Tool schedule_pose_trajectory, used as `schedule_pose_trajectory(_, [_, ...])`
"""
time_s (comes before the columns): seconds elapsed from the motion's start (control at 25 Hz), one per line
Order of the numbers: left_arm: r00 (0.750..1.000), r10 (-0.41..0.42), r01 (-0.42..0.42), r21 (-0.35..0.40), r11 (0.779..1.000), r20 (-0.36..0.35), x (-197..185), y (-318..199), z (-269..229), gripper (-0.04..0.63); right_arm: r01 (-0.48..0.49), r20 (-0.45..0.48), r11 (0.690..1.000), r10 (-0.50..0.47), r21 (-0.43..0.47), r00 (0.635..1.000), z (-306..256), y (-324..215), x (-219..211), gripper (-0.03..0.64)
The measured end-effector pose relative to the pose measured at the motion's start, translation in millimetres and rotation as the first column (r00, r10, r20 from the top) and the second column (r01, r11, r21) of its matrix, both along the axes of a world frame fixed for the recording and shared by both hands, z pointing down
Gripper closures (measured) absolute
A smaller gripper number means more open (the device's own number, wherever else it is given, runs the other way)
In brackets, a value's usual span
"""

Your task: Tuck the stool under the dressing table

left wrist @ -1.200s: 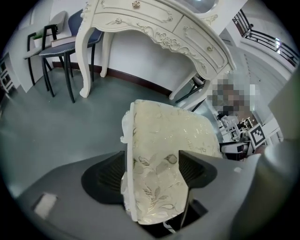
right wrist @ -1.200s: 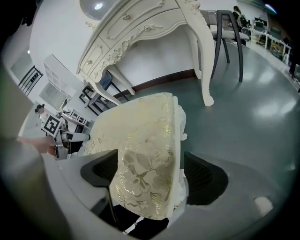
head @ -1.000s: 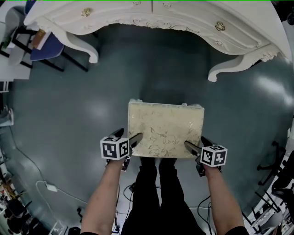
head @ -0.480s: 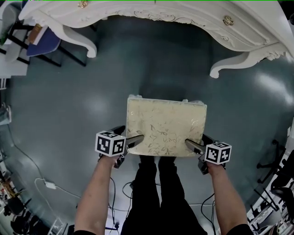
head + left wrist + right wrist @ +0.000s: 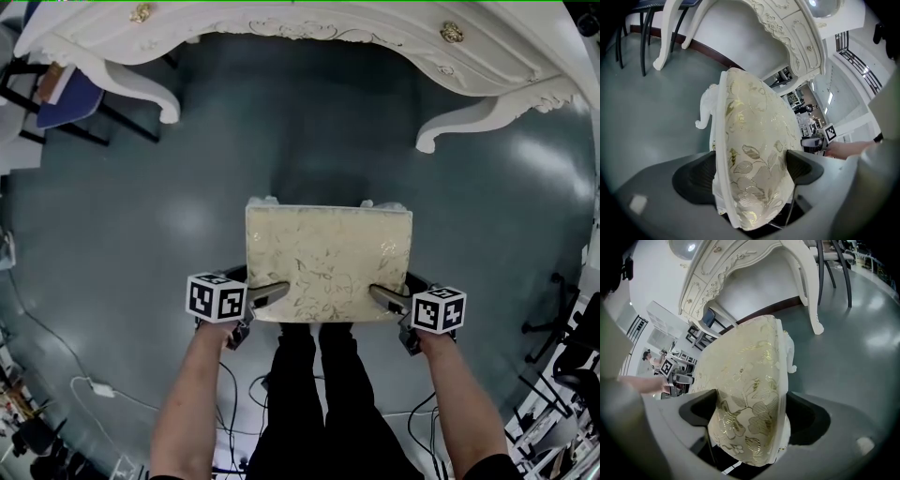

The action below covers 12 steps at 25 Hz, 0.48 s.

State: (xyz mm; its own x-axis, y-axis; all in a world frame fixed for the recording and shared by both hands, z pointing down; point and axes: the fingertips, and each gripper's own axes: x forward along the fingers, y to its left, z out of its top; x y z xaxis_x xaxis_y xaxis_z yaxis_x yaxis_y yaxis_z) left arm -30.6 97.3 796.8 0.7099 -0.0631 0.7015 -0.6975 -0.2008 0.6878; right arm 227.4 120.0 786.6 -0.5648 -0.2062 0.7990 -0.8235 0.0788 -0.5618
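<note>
Gold-and-cream brocade covers the padded seat of the stool [image 5: 328,262], and I expect that padding to give under the pads while the white frame beneath stays stiff. I judge it moderately heavy for two small grips, and the woven cloth may be a little slick. The best hold is therefore deep over the seat's rim, where the piping and frame back up the cushion.

That is roughly where both grippers sit now. The left gripper [image 5: 277,291] has one finger above and one below the near left corner. Its jaws have just been opening, yet the seat fills the gap and the pads lie against both faces. The right gripper [image 5: 380,296] is clamped the same way on the near right corner.

Beyond the fingertips the seat stretches away towards the dressing table [image 5: 309,28]. Its long axis runs from one gripper across to the other, so a long edge faces the kneehole squarely. One carved stool leg [image 5: 705,110] shows past the left fingers.

Ahead of both grippers lies a stretch of grey floor [image 5: 122,206], so the stool is well short of the table. The gap between the table's left leg [image 5: 164,103] and right leg [image 5: 436,141] looks wider than the seat.
</note>
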Motion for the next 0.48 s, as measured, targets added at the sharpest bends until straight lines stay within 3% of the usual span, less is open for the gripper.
schedule_pose_trajectory(0.28, [1.000, -0.008, 0.008, 0.007, 1.000, -0.024, 3.4, -0.8, 0.5, 0.104, -0.006, -0.009, 1.000, 0.006, 0.006, 1.000, 0.1, 0.2, 0.3, 0.152])
schedule_pose_trajectory(0.48, [1.000, 0.007, -0.007, -0.011, 1.000, 0.016, 3.4, -2.4, -0.8, 0.110, -0.006, -0.049, 1.000, 0.007, 0.020, 0.999, -1.0, 0.6, -2.0, 0.158])
